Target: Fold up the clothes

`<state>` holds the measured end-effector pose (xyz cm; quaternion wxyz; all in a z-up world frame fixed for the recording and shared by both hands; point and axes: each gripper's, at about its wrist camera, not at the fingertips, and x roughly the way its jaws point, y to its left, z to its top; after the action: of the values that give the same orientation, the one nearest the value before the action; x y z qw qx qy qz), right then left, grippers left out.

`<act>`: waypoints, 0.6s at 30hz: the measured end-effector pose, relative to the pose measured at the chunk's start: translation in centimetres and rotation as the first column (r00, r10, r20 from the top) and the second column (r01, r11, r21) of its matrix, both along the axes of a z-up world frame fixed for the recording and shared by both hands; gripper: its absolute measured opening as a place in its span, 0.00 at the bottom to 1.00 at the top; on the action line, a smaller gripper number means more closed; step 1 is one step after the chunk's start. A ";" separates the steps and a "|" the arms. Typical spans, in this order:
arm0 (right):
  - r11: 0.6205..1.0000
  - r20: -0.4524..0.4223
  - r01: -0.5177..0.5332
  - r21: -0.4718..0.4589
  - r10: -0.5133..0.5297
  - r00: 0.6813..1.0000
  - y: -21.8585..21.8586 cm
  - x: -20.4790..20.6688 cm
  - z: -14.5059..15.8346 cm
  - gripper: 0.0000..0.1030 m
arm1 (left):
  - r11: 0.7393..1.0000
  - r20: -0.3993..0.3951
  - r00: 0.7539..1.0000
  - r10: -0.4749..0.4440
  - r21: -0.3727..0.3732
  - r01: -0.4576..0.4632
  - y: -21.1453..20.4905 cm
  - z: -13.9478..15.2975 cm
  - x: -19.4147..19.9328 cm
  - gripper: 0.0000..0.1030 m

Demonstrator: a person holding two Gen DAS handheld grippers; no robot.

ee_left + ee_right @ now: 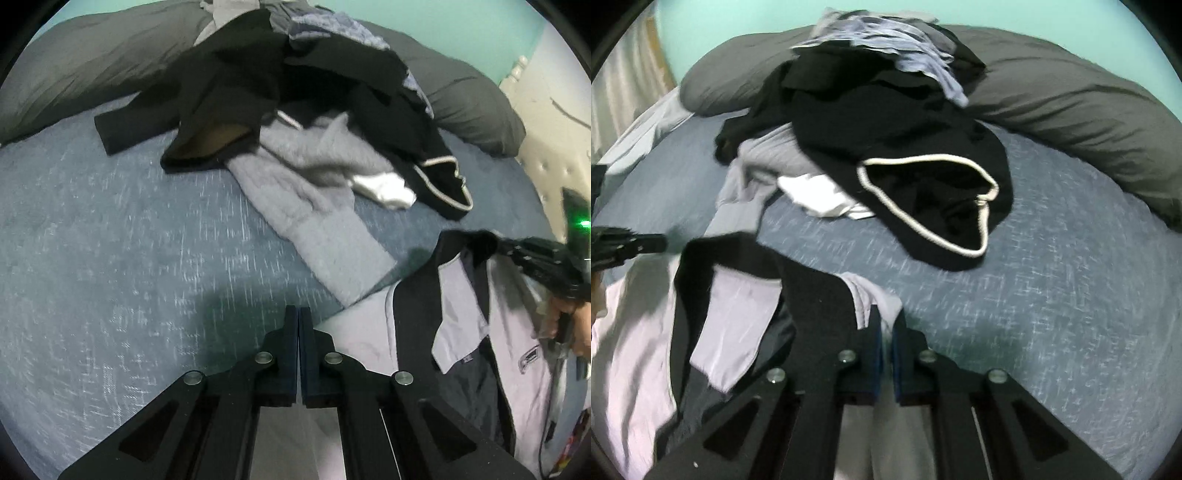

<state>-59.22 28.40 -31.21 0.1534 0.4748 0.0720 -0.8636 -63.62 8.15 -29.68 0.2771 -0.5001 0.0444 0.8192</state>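
A lilac and black jacket (517, 332) (738, 314) hangs spread between my two grippers over the bed's near edge. In the left wrist view my left gripper (298, 314) is shut, with the jacket's pale fabric running under and beside its fingers. The right gripper (517, 253) shows at the right by the black collar, a hand (580, 328) behind it. In the right wrist view my right gripper (886, 328) is shut on a lilac fold of the jacket. The left gripper (661, 242) pokes in from the left edge.
A heap of dark and blue clothes (295, 92) (886, 110) lies mid-bed, with a grey fleece (314, 192) and a black white-trimmed garment (942, 206) spilling forward. Dark grey pillows (92, 66) (1071, 103) line the back. Blue sheet (110, 240) (1071, 277) lies bare in front. A tufted headboard (546, 147) stands right.
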 end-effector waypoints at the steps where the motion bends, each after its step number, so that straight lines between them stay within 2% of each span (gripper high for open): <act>1: 1.000 0.012 0.014 0.011 -0.015 1.000 -0.1 -0.4 -0.2 0.04 | 1.000 -0.005 1.000 0.001 -0.004 -0.001 -0.2 0.2 0.0 0.00; 3: 0.999 0.053 0.046 0.020 -0.047 0.997 -0.1 -1.0 -0.6 0.06 | 1.000 -0.004 1.000 0.007 -0.017 -0.007 -0.9 0.3 0.1 0.00; 5: 0.997 0.029 0.065 0.043 -0.066 0.997 -0.6 -0.8 -0.2 0.11 | 0.999 -0.002 1.000 0.011 -0.035 -0.011 -1.7 0.1 0.4 0.00; 7: 0.996 -0.040 0.087 0.028 -0.086 0.995 -0.7 0.2 1.3 0.26 | 0.999 0.001 1.000 0.019 -0.049 -0.019 -2.8 0.0 0.7 0.00; 8: 0.995 -0.065 0.103 -0.001 -0.103 0.993 -0.6 0.7 2.1 0.29 | 0.998 0.005 1.000 0.026 -0.050 -0.026 -3.3 -0.1 0.8 0.00; 11: 0.986 -0.047 0.088 -0.140 -0.096 0.994 -1.3 1.7 3.7 0.31 | 0.997 0.007 0.999 0.040 -0.061 -0.040 -4.6 -0.1 0.9 0.00; 12: 0.981 -0.023 0.065 -0.182 -0.070 0.997 -2.1 1.9 3.8 0.31 | 0.997 0.008 0.999 0.048 -0.060 -0.047 -5.0 0.0 1.0 0.00; 15: 0.966 0.057 -0.028 -0.256 0.044 0.997 -5.6 2.6 3.0 0.46 | 0.997 0.012 0.999 0.053 -0.061 -0.052 -5.4 0.2 1.4 0.00; 18: 0.958 0.108 -0.087 -0.274 0.121 0.987 -9.2 3.4 1.6 0.48 | 0.997 0.009 0.999 0.041 -0.070 -0.041 -5.4 0.4 1.8 0.00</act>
<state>-55.86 19.23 -29.56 0.2657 0.4979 -0.0302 -0.8250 -61.83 2.72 -29.24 0.2428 -0.5145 0.0614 0.8201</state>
